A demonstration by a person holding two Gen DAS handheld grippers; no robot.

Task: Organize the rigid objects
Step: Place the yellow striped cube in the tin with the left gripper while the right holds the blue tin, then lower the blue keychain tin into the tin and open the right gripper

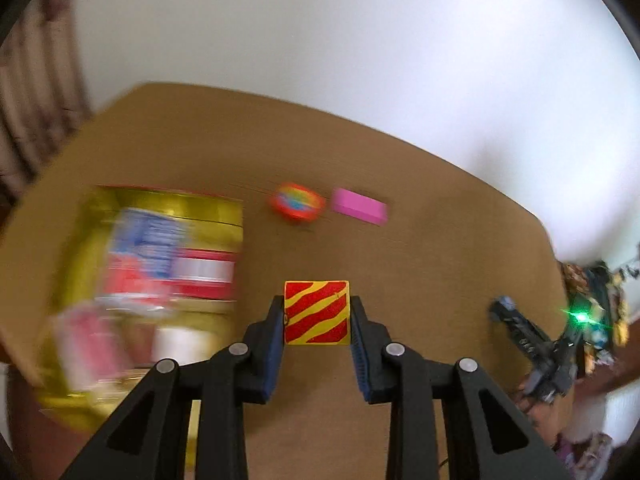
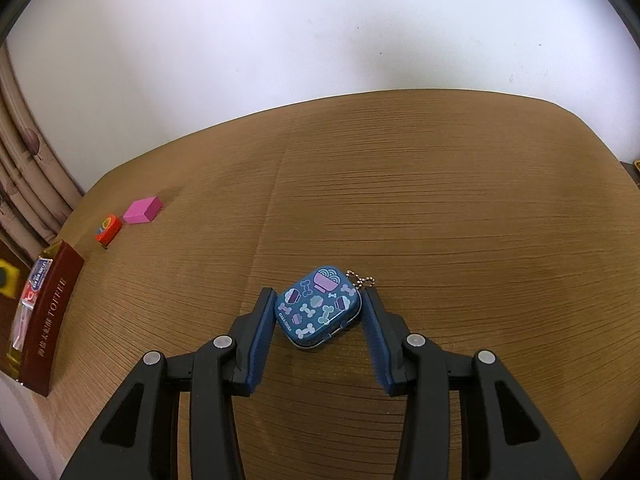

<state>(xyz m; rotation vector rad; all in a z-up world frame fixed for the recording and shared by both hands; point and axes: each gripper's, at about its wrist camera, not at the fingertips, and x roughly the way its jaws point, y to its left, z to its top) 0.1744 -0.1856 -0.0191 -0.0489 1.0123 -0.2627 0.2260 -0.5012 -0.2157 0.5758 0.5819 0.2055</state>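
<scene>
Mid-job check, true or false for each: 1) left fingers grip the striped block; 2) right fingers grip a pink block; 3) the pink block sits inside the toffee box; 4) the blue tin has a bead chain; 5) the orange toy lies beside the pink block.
1) True: the left gripper clamps the red-and-yellow striped block.
2) False: the right gripper holds the blue tin.
3) False: the pink block lies on the table, apart from the toffee box.
4) True: bead chain.
5) True: orange toy.

We found a red-and-yellow striped block [image 1: 317, 312] clamped between the left gripper's [image 1: 317, 322] pads, and a small blue patterned tin [image 2: 319, 307], tilted, between the right gripper's [image 2: 320, 316] pads.
</scene>
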